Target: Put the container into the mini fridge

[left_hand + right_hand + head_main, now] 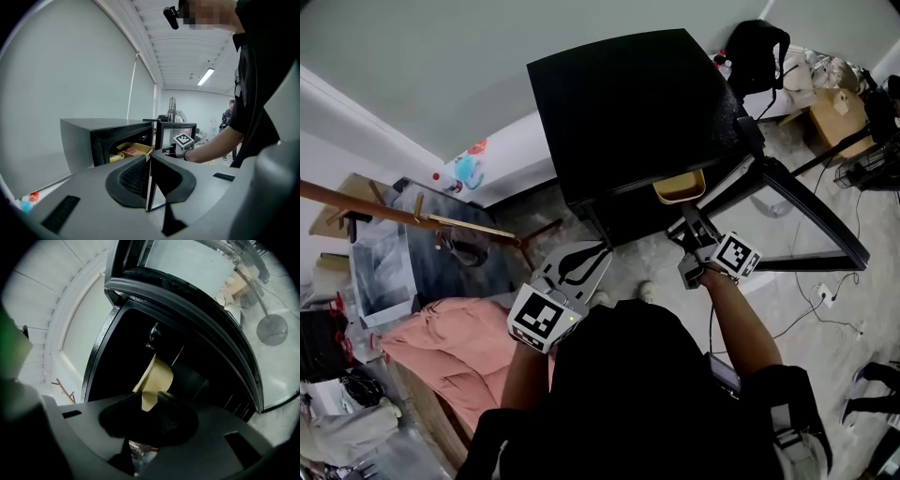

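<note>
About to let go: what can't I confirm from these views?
- What the container rests on: right gripper view, interior too dark; head view, mini fridge top covers it.
- Container contents: left gripper view, too small to identify.
- Container's far end: head view, hidden beneath the fridge top.

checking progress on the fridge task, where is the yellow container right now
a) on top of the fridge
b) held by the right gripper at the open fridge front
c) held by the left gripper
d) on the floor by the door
b: the right gripper has its jaws closed on the rim of the yellow container at the open front of the mini fridge, while the left gripper holds nothing.
</note>
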Motion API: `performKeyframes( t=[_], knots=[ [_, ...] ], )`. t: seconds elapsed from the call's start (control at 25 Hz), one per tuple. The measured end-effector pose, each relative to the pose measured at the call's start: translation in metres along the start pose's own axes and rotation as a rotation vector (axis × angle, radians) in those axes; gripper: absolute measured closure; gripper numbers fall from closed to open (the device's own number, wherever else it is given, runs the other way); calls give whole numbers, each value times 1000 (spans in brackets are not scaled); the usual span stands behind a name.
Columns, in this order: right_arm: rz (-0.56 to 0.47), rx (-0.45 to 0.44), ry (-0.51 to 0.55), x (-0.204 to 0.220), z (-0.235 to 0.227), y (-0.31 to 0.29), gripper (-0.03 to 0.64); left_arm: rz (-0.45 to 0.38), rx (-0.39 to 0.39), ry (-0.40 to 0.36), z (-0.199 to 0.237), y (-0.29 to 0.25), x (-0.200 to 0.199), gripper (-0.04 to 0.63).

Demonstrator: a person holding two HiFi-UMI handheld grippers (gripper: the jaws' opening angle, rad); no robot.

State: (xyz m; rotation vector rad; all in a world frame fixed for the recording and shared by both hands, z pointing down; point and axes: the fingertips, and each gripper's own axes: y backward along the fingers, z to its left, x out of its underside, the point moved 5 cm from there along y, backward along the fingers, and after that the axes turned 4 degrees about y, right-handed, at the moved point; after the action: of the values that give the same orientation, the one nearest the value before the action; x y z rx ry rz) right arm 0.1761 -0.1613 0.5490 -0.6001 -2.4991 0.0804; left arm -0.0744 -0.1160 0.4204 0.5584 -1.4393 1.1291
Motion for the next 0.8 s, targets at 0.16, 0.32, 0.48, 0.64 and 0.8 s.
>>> performKeyframes(
  t=[0.16,0.32,0.48,0.64,0.8],
  knots=[
    [10,9,25,-2,4,-9,506,-12,-21,2,4,5,0,549],
    [-7,21,28,-8,-1,-19,508,-3,-44,10,7,11,1,549],
    [-16,23,16,-15,-3,-34,508,0,-71,18,12,19,2,549],
    [-8,23,21,-22,-6,-46,508,-6,-101,27,18,22,3,549],
    [11,20,31,-24,-5,-56,508,-5,-118,33,23,22,0,549]
  ],
)
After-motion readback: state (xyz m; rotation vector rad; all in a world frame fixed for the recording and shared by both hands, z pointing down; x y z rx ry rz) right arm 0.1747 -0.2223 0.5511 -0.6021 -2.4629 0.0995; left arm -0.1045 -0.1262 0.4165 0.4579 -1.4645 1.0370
